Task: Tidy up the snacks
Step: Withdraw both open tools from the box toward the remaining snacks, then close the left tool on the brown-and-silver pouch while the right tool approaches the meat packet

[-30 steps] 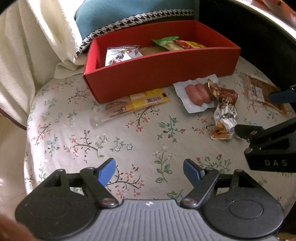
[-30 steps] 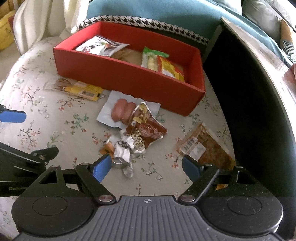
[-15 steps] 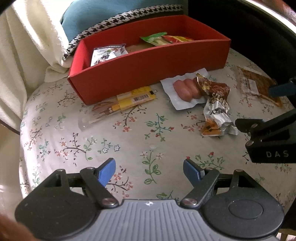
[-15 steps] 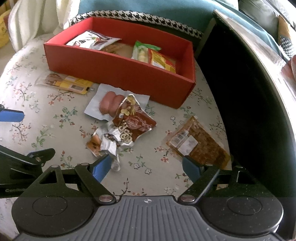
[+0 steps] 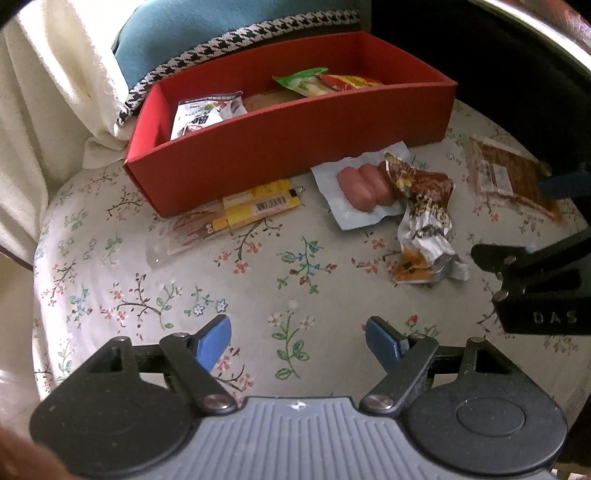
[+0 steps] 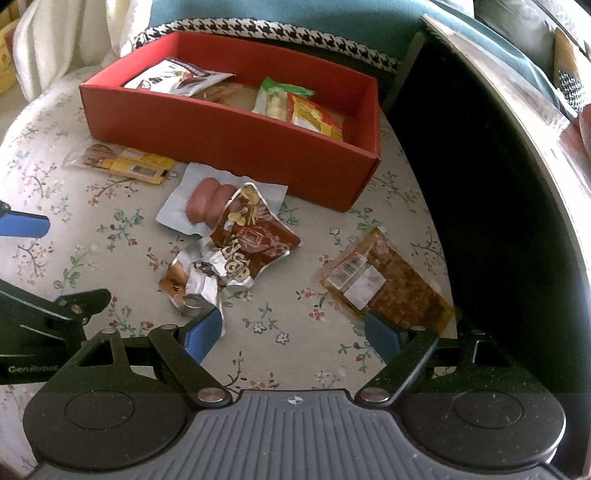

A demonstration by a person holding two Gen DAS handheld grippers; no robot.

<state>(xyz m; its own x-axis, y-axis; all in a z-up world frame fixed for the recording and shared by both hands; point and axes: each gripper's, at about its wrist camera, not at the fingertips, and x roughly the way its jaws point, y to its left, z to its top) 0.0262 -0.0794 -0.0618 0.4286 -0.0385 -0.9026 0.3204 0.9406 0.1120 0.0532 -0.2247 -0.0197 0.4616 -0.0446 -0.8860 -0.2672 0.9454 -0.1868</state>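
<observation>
A red box [image 5: 295, 140] [image 6: 236, 147] stands at the back of the floral table and holds several snack packets. In front of it lie a yellow snack pack [image 5: 255, 208] [image 6: 129, 162], a sausage pack [image 5: 364, 186] [image 6: 207, 201], a crumpled brown and silver bag [image 5: 424, 221] [image 6: 236, 254] and a flat brown pack [image 5: 509, 177] [image 6: 380, 280]. My left gripper [image 5: 297, 338] is open and empty over bare cloth. My right gripper [image 6: 293, 334] is open and empty, between the crumpled bag and the flat brown pack.
A blue cushion with houndstooth trim [image 6: 280, 26] and white cloth [image 5: 55, 74] lie behind the box. A dark cabinet with a pale top edge [image 6: 498, 166] borders the table on the right. The table's round edge curves at left [image 5: 37, 258].
Both grippers have shifted a little over the table, so the box and snacks sit differently in view. Both stay open and empty. No snack has moved.
</observation>
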